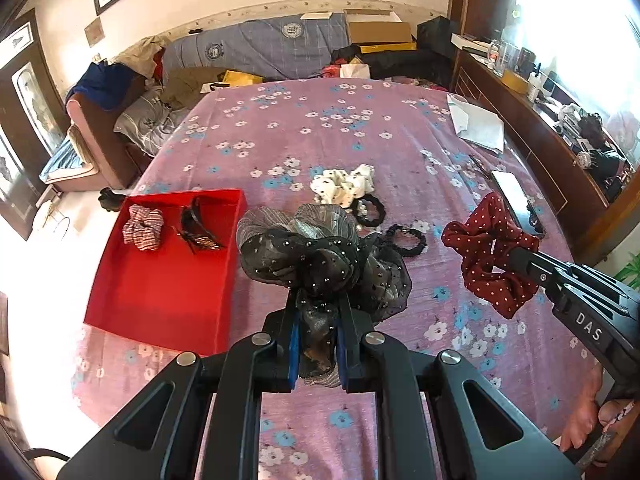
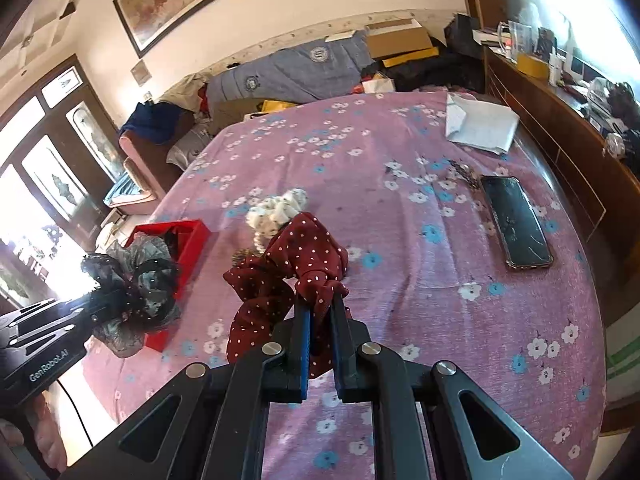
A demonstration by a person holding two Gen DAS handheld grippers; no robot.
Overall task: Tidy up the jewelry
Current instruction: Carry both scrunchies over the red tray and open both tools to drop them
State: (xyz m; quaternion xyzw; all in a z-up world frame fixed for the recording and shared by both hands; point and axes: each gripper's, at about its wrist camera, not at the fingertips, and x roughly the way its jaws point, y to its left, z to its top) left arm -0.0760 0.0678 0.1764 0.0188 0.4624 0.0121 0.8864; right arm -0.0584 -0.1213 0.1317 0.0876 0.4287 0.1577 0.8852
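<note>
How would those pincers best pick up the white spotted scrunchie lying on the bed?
From above, pinching across one side of the white spotted scrunchie's puffy ring. It lies flat on the bedspread, soft and bunched; its far side looks safest, since a black hair tie touches its near edge.

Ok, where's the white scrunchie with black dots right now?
The white scrunchie lies on the pink floral bedspread, right of the red tray, touching a black hair tie.

The right gripper pinches a red dotted scrunchie above the floral bedspread. At far left the left gripper clamps a black gauzy scrunchie beside a red tray. A white scrunchie lies beyond (partly hidden); a phone lies to the right.
</note>
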